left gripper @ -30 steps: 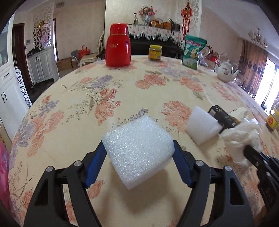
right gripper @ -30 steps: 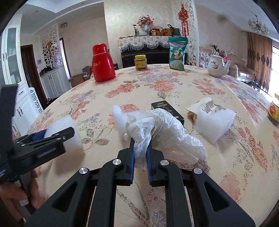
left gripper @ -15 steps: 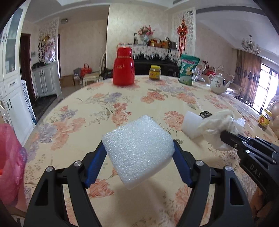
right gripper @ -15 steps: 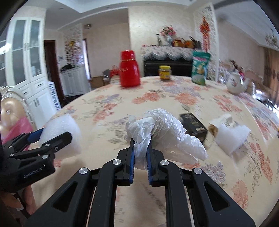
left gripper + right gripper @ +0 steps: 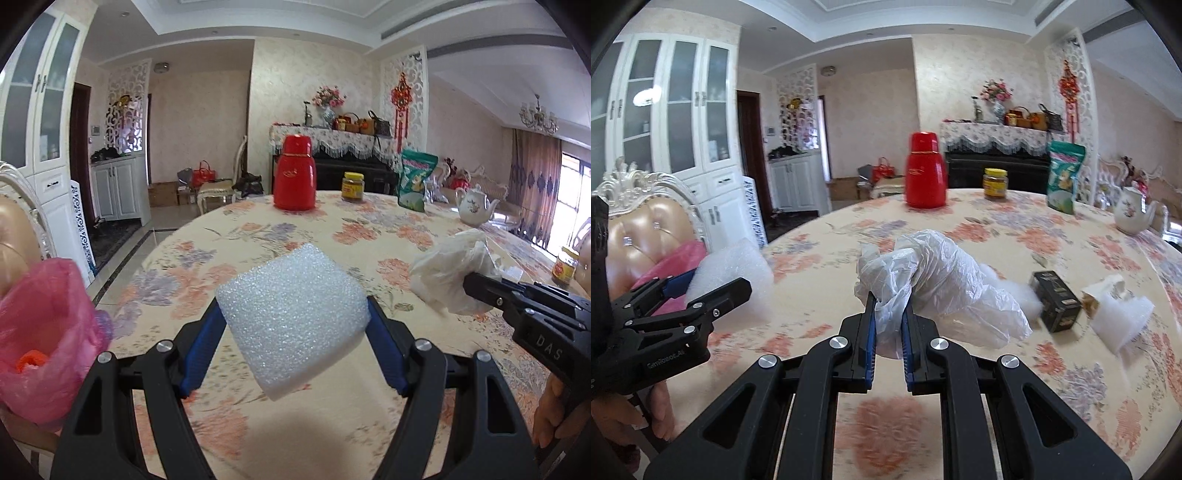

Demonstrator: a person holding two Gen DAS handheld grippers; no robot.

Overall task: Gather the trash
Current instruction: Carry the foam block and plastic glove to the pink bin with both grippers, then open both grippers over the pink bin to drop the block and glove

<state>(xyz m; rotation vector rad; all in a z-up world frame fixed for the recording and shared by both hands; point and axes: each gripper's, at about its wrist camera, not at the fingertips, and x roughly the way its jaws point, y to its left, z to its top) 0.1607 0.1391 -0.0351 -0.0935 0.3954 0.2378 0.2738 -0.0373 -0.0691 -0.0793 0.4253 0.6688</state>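
Both grippers have swung left off the floral table (image 5: 332, 424) toward the pink trash bag (image 5: 44, 332). Left gripper (image 5: 295, 325) clamps a foam block (image 5: 291, 317), tilted corner-down; right gripper (image 5: 888, 321) pinches a crumpled plastic glove (image 5: 945, 288), its length trailing right.

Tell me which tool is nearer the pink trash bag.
Left. The left tool, holding the foam block, is just beside the pink trash bag; the right tool, gripping the plastic glove, sits farther along the table.
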